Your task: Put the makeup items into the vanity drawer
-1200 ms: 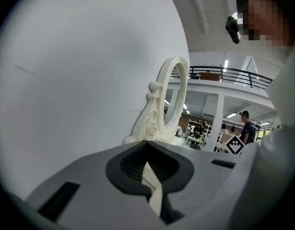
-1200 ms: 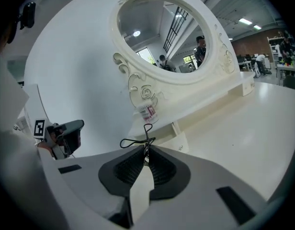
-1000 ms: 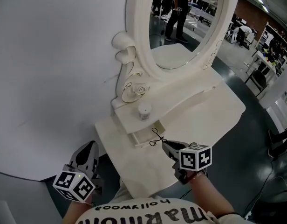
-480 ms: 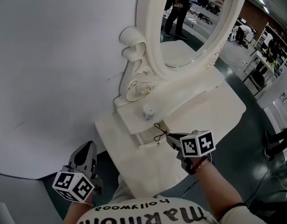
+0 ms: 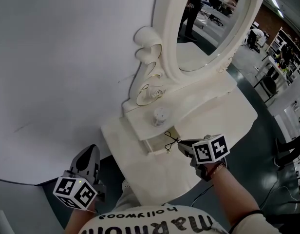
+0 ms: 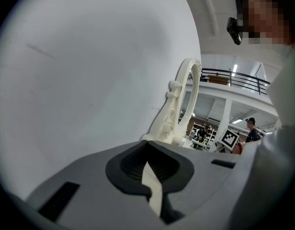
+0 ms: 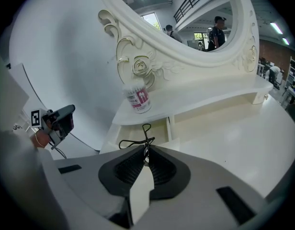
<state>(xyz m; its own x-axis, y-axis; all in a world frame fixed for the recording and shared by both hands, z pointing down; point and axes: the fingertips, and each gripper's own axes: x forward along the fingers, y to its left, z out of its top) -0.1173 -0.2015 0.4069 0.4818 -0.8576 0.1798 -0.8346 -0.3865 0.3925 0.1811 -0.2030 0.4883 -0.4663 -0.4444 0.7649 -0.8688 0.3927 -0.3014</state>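
Black, thread-thin looped strand (image 5: 168,141), wire or elastic, hard to tell which, pinched at one end between the closed jaws of the right gripper (image 5: 183,146) and poised just over the front lip of the small open white drawer (image 5: 155,144). Drawer set under the raised shelf (image 5: 139,126) toward the left rear corner of the white vanity surface (image 5: 215,118). Probably next to weightless and limp or springy, so apt to snag on the jaws or swing on release. Best held at the knotted middle where the loops cross, as now, and lowered well inside before letting go. Clear round jar of cotton swabs (image 5: 160,116) upright on the shelf, near its left end, directly above the drawer. Likely light, rigid and smooth-sided, best taken around the body. Pink label on the jar, print too small to read. Upside-down "hollywood" legible on the shirt at the bottom of the head view. Left gripper (image 5: 87,161) low beyond the left edge of the surface, jaws together on nothing.
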